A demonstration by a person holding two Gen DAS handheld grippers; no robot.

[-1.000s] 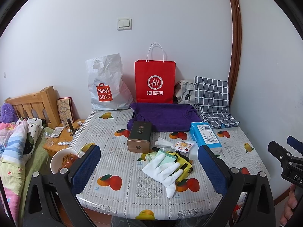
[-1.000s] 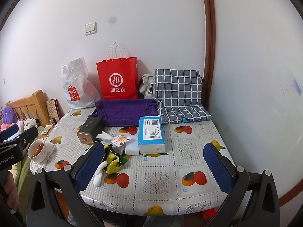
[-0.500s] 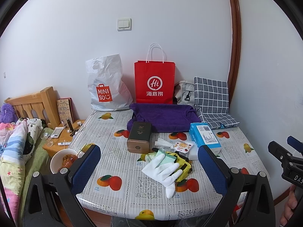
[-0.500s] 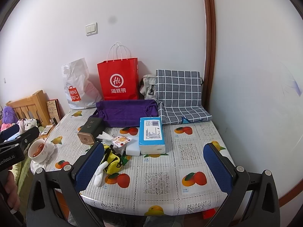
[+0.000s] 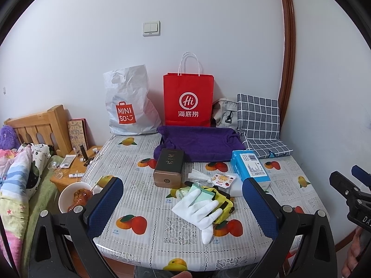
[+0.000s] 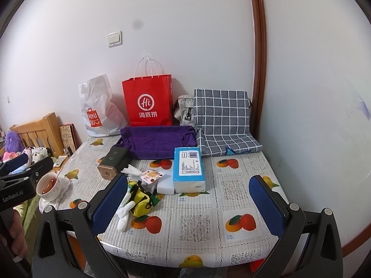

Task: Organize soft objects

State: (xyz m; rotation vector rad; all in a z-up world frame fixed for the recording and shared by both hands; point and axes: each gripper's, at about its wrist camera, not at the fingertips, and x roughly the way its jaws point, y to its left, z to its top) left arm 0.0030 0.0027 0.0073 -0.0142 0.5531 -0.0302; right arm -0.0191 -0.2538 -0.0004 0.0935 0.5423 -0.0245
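Both grippers are hovering short of the table with jaws wide apart and empty, so the left gripper is best going down slowly onto the white glove, pinching its palm rather than a loose finger to avoid dragging the yellow pouch beneath it, while the right gripper is waiting clear. Lying on the table, largest first, are one purple towel, one checked cushion, one tissue pack, one yellow pouch and one white glove.

Left claw and right claw both gape wide (nothing held).
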